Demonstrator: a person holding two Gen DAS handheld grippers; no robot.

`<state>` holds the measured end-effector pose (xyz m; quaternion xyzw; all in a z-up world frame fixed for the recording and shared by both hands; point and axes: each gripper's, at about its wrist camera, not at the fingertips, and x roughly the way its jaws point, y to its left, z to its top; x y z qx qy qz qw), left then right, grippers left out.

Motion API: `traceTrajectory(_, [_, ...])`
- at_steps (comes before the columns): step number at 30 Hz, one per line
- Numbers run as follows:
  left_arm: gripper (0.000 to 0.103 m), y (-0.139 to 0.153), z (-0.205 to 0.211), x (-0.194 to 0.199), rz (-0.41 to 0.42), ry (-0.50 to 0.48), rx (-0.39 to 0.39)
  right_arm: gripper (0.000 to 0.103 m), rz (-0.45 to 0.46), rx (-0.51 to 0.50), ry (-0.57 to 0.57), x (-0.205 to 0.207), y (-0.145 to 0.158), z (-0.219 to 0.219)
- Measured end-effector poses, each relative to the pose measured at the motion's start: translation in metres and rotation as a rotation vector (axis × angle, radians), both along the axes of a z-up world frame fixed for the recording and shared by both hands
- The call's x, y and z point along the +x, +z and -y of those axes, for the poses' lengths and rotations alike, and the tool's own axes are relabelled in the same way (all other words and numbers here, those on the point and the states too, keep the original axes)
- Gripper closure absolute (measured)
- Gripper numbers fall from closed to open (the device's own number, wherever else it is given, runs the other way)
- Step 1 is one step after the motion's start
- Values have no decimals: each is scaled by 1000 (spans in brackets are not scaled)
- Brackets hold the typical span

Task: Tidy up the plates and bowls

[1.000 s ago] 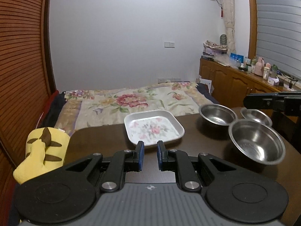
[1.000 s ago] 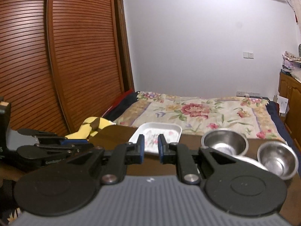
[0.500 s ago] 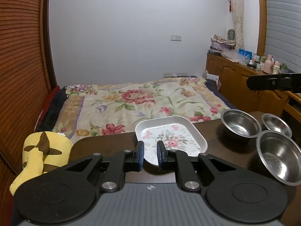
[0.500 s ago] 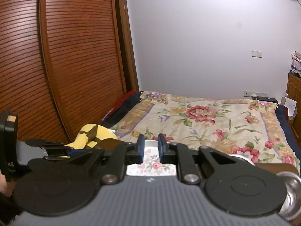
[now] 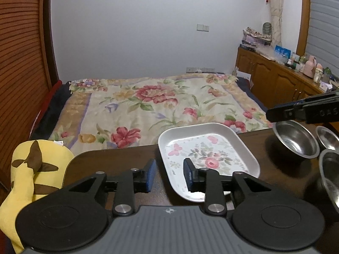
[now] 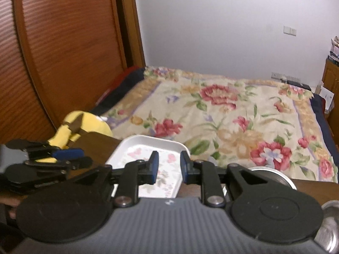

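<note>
A white rectangular plate [image 5: 208,154] with a flower print lies on the dark wooden table [image 5: 118,160]. My left gripper [image 5: 169,175] is at the plate's near left rim. Its jaws are opening, the rim shows in the gap and the pads are off it. My right gripper [image 6: 168,167] is over the plate [image 6: 146,148] from the other side, its jaws opening too with nothing pressed between them. Three steel bowls [image 5: 296,140] [image 5: 327,137] [image 5: 330,175] stand at the right. Each gripper shows in the other's view: right gripper [image 5: 272,114], left gripper [image 6: 84,157].
A yellow plush toy [image 5: 31,169] lies at the table's left corner. Beyond the table's far edge is a bed with a floral cover [image 5: 152,103]. A slatted wooden wardrobe [image 6: 63,53] stands on the left, and a wooden cabinet [image 5: 275,80] with small items on the right.
Both grippers moved closer to the floral plate, which now sits right at their fingertips. Both pairs of jaws, shut earlier, have parted. The bowls slid toward the right edge of the views.
</note>
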<state>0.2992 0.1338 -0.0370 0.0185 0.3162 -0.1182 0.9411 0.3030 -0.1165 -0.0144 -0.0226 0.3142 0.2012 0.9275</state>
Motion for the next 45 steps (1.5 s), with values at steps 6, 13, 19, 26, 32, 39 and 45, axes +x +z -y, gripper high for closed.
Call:
traceTrajectory(6, [72, -7, 3, 16, -21, -9, -12, 69, -79, -47, 5, 27, -17, -8])
traceTrajectory(13, [72, -16, 7, 24, -42, -11, -16, 64, -146, -115, 23, 45, -40, -15])
traceTrajectory(19, [72, -23, 10, 28, -54, -3, -13, 64, -178, -141, 43, 51, -48, -18])
traceTrajectory(26, [72, -26, 11, 32, -60, -3, -7, 64, -199, -144, 65, 54, -51, -20])
traceTrajectory(32, [72, -31, 12, 33, -68, 0, 0, 65, -201, -156, 81, 54, -52, -23])
traceTrajectory(39, [72, -33, 14, 34, -75, 4, 4, 71, -214, -159, 83, 55, -56, -24])
traceTrajectory(45, [77, -37, 14, 35, -85, 5, 6, 78, -226, -159, 88, 57, -57, -24])
